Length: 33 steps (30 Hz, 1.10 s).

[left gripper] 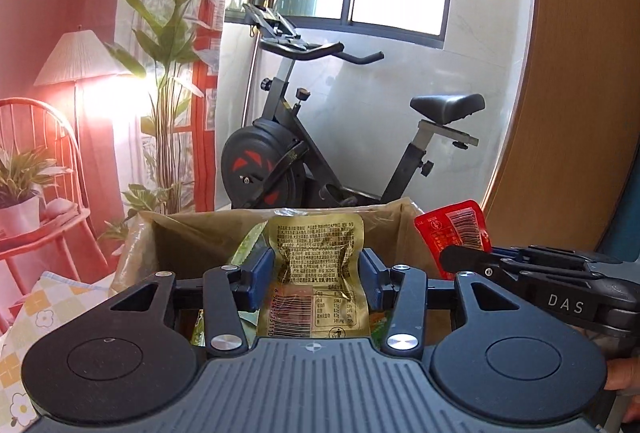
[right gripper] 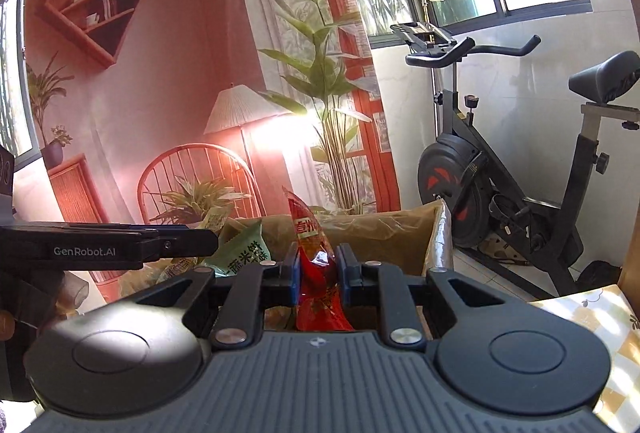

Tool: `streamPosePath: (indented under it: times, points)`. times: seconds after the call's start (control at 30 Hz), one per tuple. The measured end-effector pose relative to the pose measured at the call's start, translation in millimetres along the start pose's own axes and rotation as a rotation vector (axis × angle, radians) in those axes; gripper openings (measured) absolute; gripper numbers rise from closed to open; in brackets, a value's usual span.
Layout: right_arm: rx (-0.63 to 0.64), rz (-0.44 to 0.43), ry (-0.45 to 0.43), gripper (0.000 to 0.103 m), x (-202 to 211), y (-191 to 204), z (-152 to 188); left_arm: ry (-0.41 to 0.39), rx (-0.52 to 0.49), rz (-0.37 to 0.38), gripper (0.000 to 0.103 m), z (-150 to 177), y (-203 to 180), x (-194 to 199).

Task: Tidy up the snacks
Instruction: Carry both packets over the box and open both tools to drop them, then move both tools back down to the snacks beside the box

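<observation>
My left gripper (left gripper: 318, 273) is shut on a gold snack packet (left gripper: 316, 265), held upright over an open cardboard box (left gripper: 192, 237). My right gripper (right gripper: 318, 269) is shut on a red snack packet (right gripper: 316, 257), held edge-on above the same box (right gripper: 400, 229). In the left wrist view the red packet (left gripper: 454, 233) and the right gripper (left gripper: 468, 257) show at the right. In the right wrist view the left gripper (right gripper: 200, 239) comes in from the left. A green packet (right gripper: 242, 253) lies in the box.
An exercise bike (left gripper: 300, 137) stands behind the box by a window. A printed backdrop with lamp, chair and plants hangs at the left (right gripper: 160, 93). A checkered floral cloth (left gripper: 36, 317) covers the surface beside the box. A wooden panel (left gripper: 580, 73) stands at the right.
</observation>
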State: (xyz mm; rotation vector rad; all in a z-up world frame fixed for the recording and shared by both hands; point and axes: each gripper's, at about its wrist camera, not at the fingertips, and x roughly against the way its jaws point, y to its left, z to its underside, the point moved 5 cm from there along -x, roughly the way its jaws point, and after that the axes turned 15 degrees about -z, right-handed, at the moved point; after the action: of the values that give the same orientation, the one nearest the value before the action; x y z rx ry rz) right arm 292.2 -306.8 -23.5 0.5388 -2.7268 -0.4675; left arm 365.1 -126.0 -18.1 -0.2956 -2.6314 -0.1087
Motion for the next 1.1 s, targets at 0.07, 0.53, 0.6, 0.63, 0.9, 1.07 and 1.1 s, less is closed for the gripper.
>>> streamPosePath:
  times: [0.07, 0.53, 0.6, 0.63, 0.9, 1.07, 1.1]
  points:
    - [-0.008, 0.024, 0.015, 0.026, -4.3, -5.3, 5.7, 0.034, 0.008, 0.007, 0.057, 3.2, 1.6, -11.7]
    - [0.080, 0.008, -0.014, 0.049, 45.5, 19.2, 31.5, -0.018, 0.052, 0.001, 0.063, 26.9, 65.6, 43.1]
    - [0.089, 0.009, -0.019, 0.049, 53.5, 22.3, 41.5, -0.029, 0.058, -0.012, 0.063, 32.8, 76.6, 56.2]
    - [0.090, 0.008, -0.022, 0.049, 57.0, 23.3, 46.6, -0.035, 0.064, -0.019, 0.063, 36.6, 82.5, 62.7]
    - [0.083, 0.046, -0.055, 0.055, 80.5, 21.2, 97.2, -0.016, 0.117, -0.115, 0.063, 78.5, 128.5, 80.2]
    - [0.055, 0.083, -0.034, 0.055, 81.4, 15.7, 129.7, 0.056, 0.169, -0.162, 0.063, 111.3, 149.3, 74.6]
    - [0.048, 0.087, -0.017, 0.055, 78.8, 13.7, 137.8, 0.069, 0.172, -0.170, 0.063, 116.8, 152.1, 73.0]
